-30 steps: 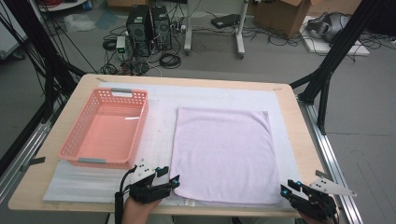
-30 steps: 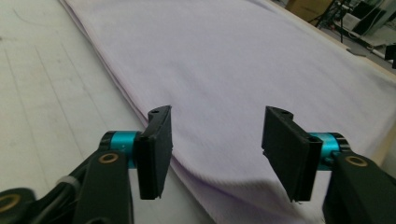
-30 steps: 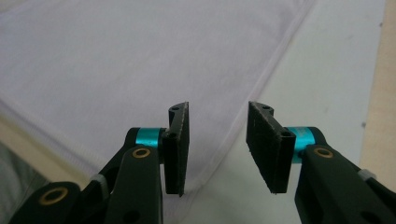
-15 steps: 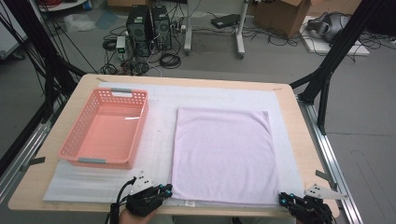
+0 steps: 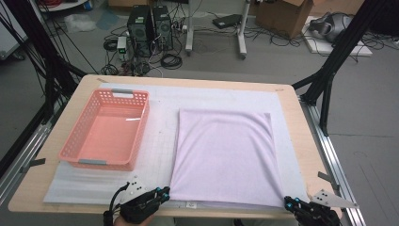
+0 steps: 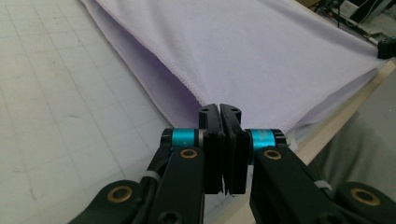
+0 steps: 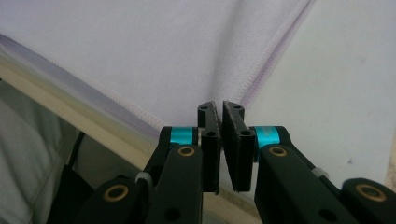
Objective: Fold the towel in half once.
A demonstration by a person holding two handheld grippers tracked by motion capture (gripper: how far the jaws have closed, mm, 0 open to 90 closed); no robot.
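Observation:
A lavender cloth (image 5: 223, 155) lies flat on the white mat, right of centre. My left gripper (image 5: 163, 191) is at its near left corner. In the left gripper view the jaws (image 6: 219, 109) are pressed together, with the hemmed corner of the cloth (image 6: 261, 51) pinched between them and lifted a little. My right gripper (image 5: 288, 202) is at the near right corner. Its jaws (image 7: 219, 108) are shut on the corner where two hems of the cloth (image 7: 140, 46) meet.
A pink plastic basket (image 5: 142, 126) stands empty at the left of the white foam mat (image 5: 160, 141). The wooden table's (image 5: 301, 122) near edge runs just under both grippers. Black frame legs, cables and computers are on the floor beyond the far edge.
Both grippers have drawn back toward the near edge of the table, the left one more. Their bodies look narrower now than one second ago.

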